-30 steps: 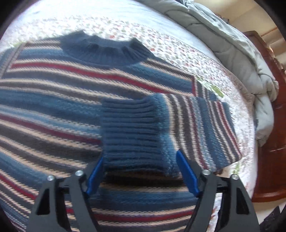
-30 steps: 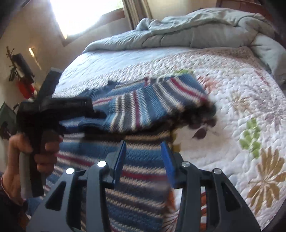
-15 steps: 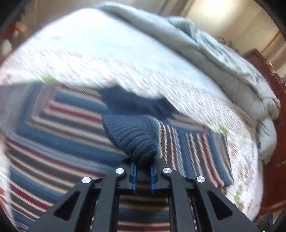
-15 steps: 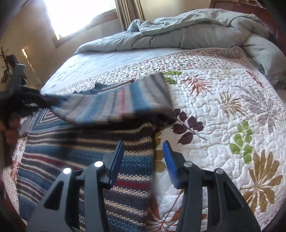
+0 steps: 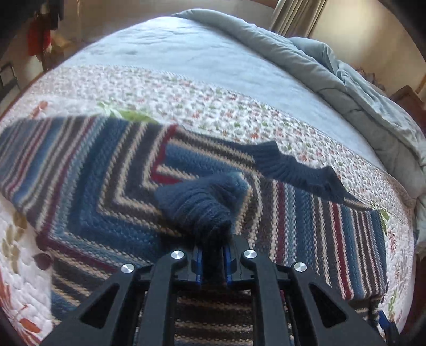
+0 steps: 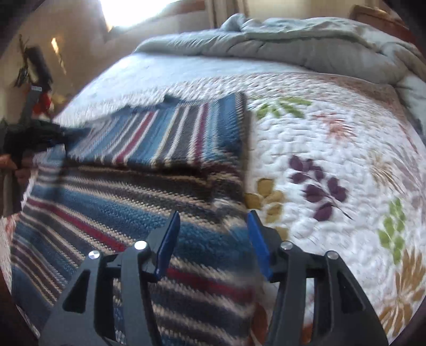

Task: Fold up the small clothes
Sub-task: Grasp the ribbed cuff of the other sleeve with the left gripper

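A striped knit sweater (image 5: 111,170) in blue, grey, cream and red lies flat on the quilted bed. Its navy ribbed collar (image 5: 298,167) shows at the far side. My left gripper (image 5: 212,262) is shut on the navy ribbed sleeve cuff (image 5: 197,205), and the striped sleeve (image 6: 170,133) stretches from it across the sweater's body. That gripper (image 6: 57,139) appears at the far left of the right wrist view, held by a hand. My right gripper (image 6: 213,239) hangs over the sweater's right edge (image 6: 234,213), jaws opening, with nothing pressed between the blue pads.
A floral quilt (image 6: 332,159) covers the bed around the sweater. A rumpled grey comforter (image 6: 293,45) is bunched along the far side. The wooden bed frame (image 5: 407,98) shows at the right edge, and a bright window (image 6: 138,10) lies beyond.
My left gripper closed on the sleeve cuff and carried it leftward across the sweater, laying the sleeve over the body. My right gripper sank toward the sweater's edge and widened its jaws.
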`<state>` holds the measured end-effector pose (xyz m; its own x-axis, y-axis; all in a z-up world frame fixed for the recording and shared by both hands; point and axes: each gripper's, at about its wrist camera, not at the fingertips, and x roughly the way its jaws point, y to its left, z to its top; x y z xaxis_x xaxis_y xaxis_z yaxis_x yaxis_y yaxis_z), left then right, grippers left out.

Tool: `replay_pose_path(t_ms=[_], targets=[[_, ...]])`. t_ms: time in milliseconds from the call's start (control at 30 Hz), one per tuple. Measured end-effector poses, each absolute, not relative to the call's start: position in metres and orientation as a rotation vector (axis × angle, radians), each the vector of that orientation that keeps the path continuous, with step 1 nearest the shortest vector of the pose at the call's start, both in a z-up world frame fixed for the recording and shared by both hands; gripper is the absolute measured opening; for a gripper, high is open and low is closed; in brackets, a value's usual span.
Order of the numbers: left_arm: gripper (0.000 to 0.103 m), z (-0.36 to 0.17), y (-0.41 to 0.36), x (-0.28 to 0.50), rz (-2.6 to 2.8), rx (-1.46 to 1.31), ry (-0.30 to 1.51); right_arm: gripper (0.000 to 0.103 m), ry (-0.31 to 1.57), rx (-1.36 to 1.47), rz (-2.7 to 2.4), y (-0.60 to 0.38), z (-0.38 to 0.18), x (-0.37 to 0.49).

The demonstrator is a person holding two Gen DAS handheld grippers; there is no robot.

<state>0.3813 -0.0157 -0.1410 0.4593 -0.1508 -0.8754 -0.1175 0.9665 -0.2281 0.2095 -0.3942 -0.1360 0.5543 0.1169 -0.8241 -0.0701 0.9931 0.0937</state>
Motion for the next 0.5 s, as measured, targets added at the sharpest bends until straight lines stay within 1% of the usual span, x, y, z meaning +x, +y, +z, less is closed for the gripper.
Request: replay_pose_path(t_ms=[33, 100, 167, 200, 267, 300, 333, 400, 433, 467, 500], targets=[[0.013, -0.142, -0.016, 0.38, -0.024, -0.276, 1.101, 0.058, 1.001, 0.011, 0.105, -0.387, -0.141, 0.22], [0.013, -0.142, -0.013, 0.38, -0.036, -0.299, 1.093, 0.058, 1.048, -0.036, 0.101, -0.379, -0.149, 0.241], [0.015, -0.141, -0.014, 0.385, -0.038, -0.303, 1.088, 0.058, 1.053, -0.023, 0.102, -0.38, -0.148, 0.257], [0.015, -0.14, -0.015, 0.387, -0.042, -0.302, 1.084, 0.055, 1.056, -0.017, 0.096, -0.383, -0.148, 0.263], [0.015, -0.137, -0.016, 0.389, -0.05, -0.3, 1.075, 0.041, 1.049, -0.009, 0.069, -0.392, -0.144, 0.277], [0.015, -0.135, -0.016, 0.389, -0.06, -0.303, 1.064, 0.026, 1.054, 0.002, 0.073, -0.396, -0.143, 0.282], [0.016, -0.134, -0.016, 0.388, -0.071, -0.304, 1.055, 0.021, 1.075, 0.032, 0.093, -0.401, -0.144, 0.286], [0.021, -0.14, -0.019, 0.386, -0.045, -0.264, 1.07, 0.018, 1.1, 0.037, 0.091, -0.404, -0.145, 0.28], [0.021, -0.149, -0.019, 0.388, -0.018, -0.235, 1.105, 0.017, 1.122, -0.011, 0.079, -0.401, -0.149, 0.275], [0.021, -0.158, -0.018, 0.389, -0.004, -0.223, 1.138, 0.017, 1.14, -0.047, 0.068, -0.397, -0.155, 0.27], [0.025, -0.165, -0.016, 0.389, -0.001, -0.222, 1.158, 0.017, 1.143, -0.059, 0.065, -0.395, -0.158, 0.268]])
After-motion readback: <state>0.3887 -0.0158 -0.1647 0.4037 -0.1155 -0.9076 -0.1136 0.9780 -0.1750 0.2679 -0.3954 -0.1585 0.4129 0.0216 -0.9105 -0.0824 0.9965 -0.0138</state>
